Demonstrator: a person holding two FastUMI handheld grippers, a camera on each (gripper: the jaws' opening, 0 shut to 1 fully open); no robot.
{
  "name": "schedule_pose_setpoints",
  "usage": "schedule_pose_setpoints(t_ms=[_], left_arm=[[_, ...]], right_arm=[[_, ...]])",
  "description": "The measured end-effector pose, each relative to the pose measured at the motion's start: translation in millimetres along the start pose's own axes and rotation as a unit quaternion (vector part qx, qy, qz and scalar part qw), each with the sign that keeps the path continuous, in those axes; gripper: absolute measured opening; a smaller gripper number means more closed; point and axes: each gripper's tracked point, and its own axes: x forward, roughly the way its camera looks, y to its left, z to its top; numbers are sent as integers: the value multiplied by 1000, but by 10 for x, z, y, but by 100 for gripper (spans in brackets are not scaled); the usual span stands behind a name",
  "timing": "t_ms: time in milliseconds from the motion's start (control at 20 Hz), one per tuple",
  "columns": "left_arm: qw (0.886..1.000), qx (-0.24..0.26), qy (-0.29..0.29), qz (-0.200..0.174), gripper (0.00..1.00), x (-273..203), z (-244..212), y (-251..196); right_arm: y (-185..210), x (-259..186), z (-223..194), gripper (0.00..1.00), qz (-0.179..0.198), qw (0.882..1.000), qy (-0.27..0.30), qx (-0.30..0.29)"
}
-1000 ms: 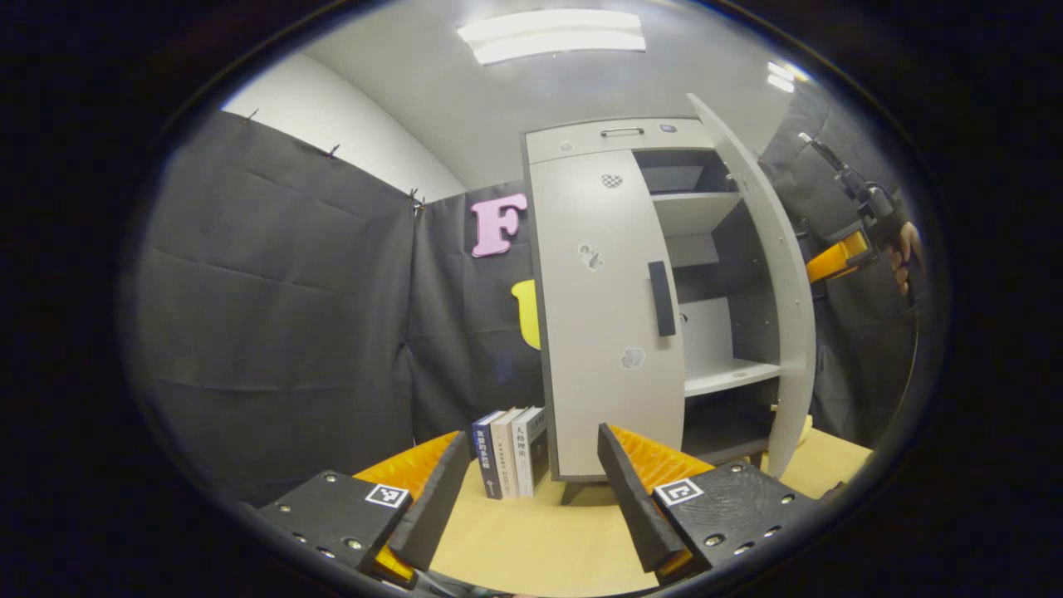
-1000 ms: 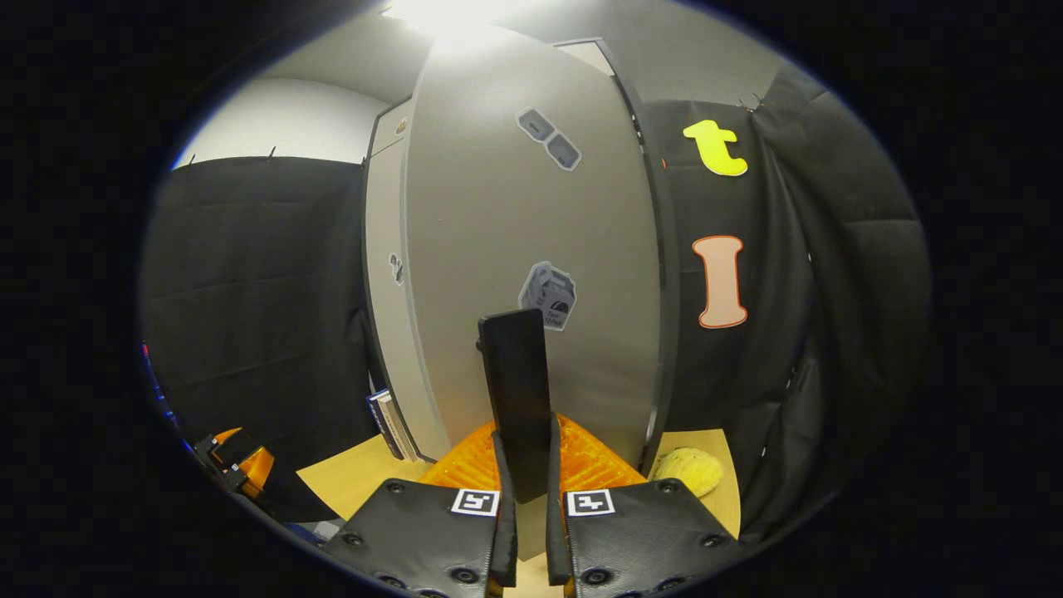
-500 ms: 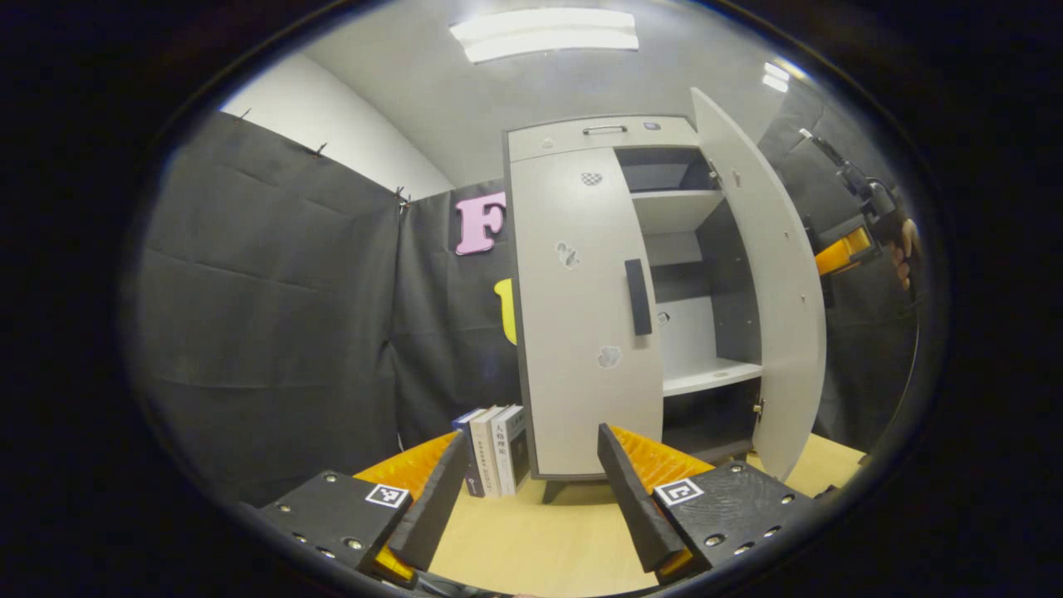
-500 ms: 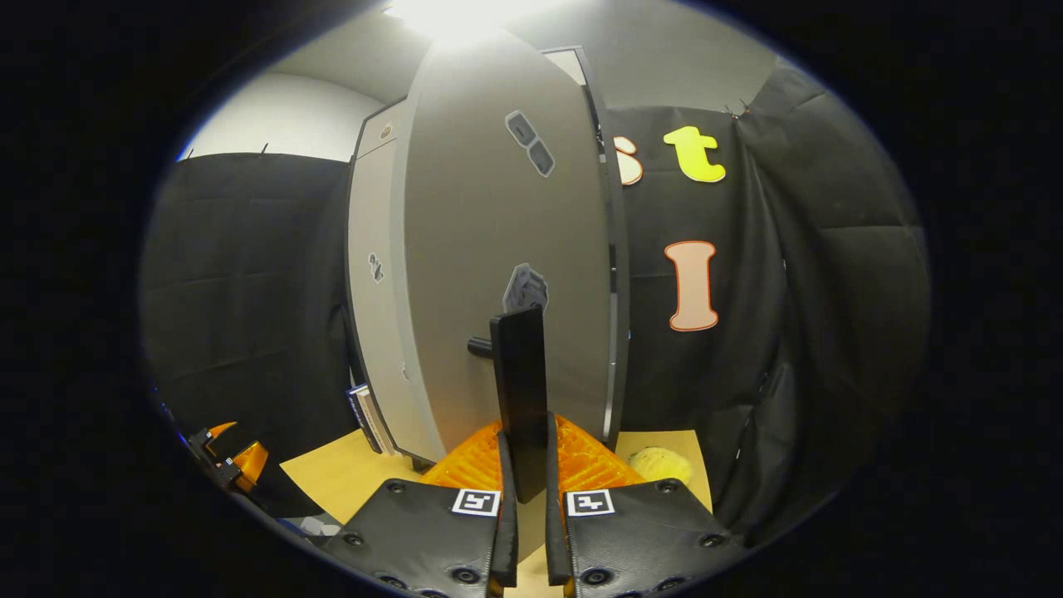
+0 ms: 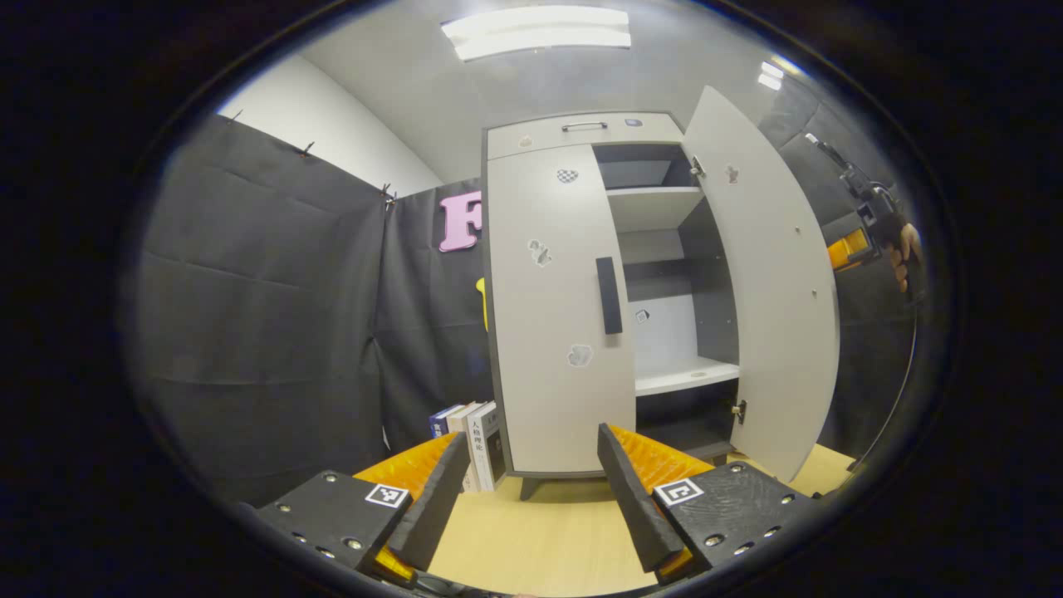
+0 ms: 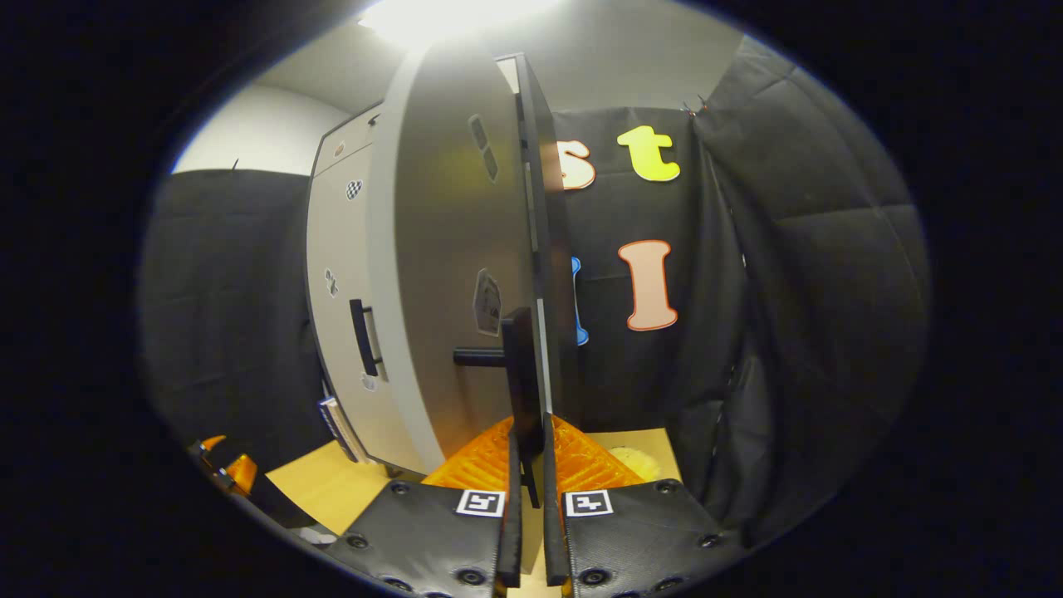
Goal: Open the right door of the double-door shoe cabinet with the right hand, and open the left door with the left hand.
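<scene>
- A long white ceiling light panel (image 5: 536, 31) lit the booth evenly from above in the left gripper view, which was sharp.
- In the right gripper view, overhead glare (image 6: 440, 17) washed out the top, leaving a sheen on the tall pale grey cabinet door (image 6: 453, 274).
- Fisheye distortion bowed straight edges outward; the rims were dim and soft.

Open right door (image 5: 768, 274) hiding most of right gripper (image 5: 849, 249) in left gripper view, fingertips not showing. Left door (image 5: 558, 307) covering left half of cabinet interior. Books (image 5: 475, 432) partly hiding behind cabinet corner, spine text too small. Stickers on doors too small to make out. Right view: handle (image 6: 523, 374) lower end sinking between fingers; yellow object (image 6: 635, 458) mostly blocked.
</scene>
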Motion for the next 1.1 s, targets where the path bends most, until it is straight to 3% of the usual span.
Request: schedule_pose_setpoints(t_ms=[200, 400, 500, 550, 600, 700, 850, 1100], left_arm=[[1000, 3, -4, -3, 91, -25, 77, -143], [1000, -1, -1, -6, 92, 40, 108, -356], [1000, -6, 3, -13, 92, 106, 128, -522], [1000, -6, 1, -18, 92, 146, 171, -625], [1000, -3, -1, -21, 91, 167, 208, -704], [999, 8, -11, -29, 91, 220, 328, -873], [998, 30, -25, -44, 91, 303, 520, -1103], [997, 20, -35, -71, 92, 617, 827, -1340]], right_arm=[[-29, -47, 29, 10, 11, 1000, -8, 1], [31, -102, 0, 15, 31, 999, -6, 13], [-38, -138, 17, 18, 23, 1000, -14, 8], [-119, -154, 46, 14, 11, 1000, -24, 0], [-186, -130, 66, 19, 0, 999, -33, -9], [-285, -142, 86, 41, -14, 999, -45, -24], [-512, -210, 125, 93, -58, 995, -57, -51], [-693, -292, 112, 98, -95, 992, -66, -54]])
